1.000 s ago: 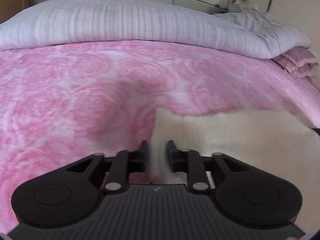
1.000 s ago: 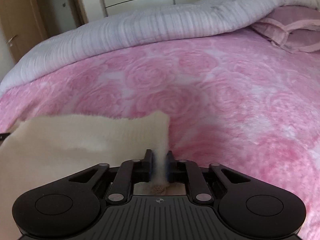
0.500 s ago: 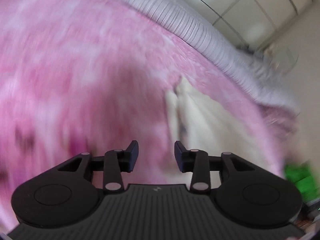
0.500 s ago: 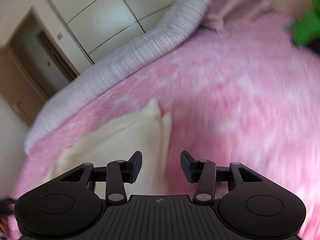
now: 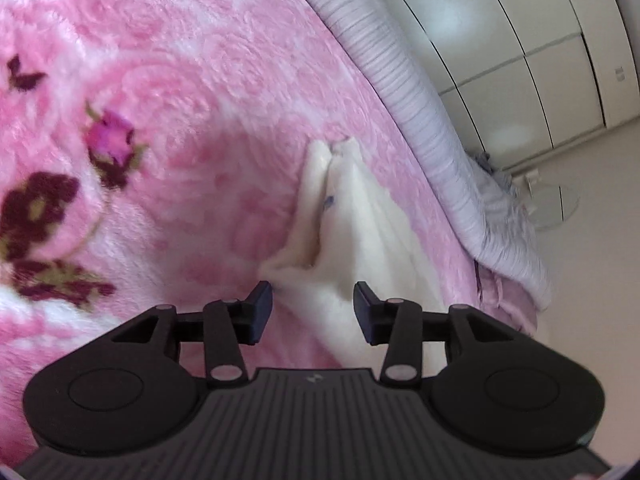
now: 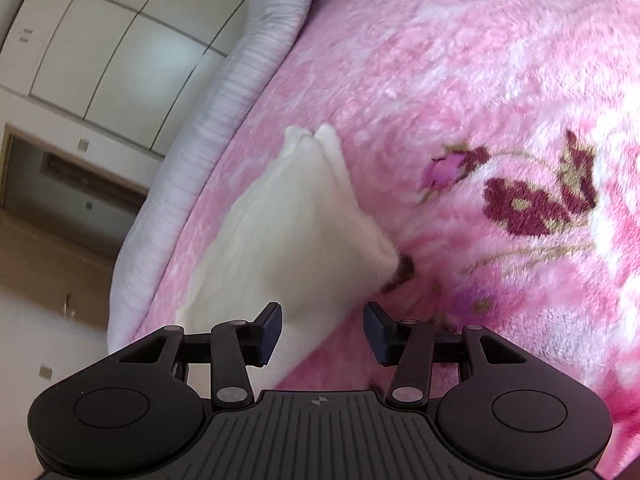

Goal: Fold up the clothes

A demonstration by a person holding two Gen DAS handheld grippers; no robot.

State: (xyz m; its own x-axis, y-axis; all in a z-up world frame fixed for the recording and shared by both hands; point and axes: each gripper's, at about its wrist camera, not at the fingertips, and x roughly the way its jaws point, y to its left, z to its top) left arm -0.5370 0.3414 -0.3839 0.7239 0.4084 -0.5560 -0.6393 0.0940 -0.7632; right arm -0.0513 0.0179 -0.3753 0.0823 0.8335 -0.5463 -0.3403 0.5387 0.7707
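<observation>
You had both the left gripper point(image 5: 313, 307) and right gripper point(image 6: 322, 327) with fingers spread, holding nothing, over the cream cloth point(image 6: 296, 232) lying doubled on the pink bed point(image 6: 480, 80); any re-grip likely needed matched corners.

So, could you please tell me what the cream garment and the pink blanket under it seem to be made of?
The cream garment looks like soft matte fleece or brushed knit: fuzzy edges, no sheen. The pink blanket looks like plush, embossed pile with roses, probably synthetic.
</observation>
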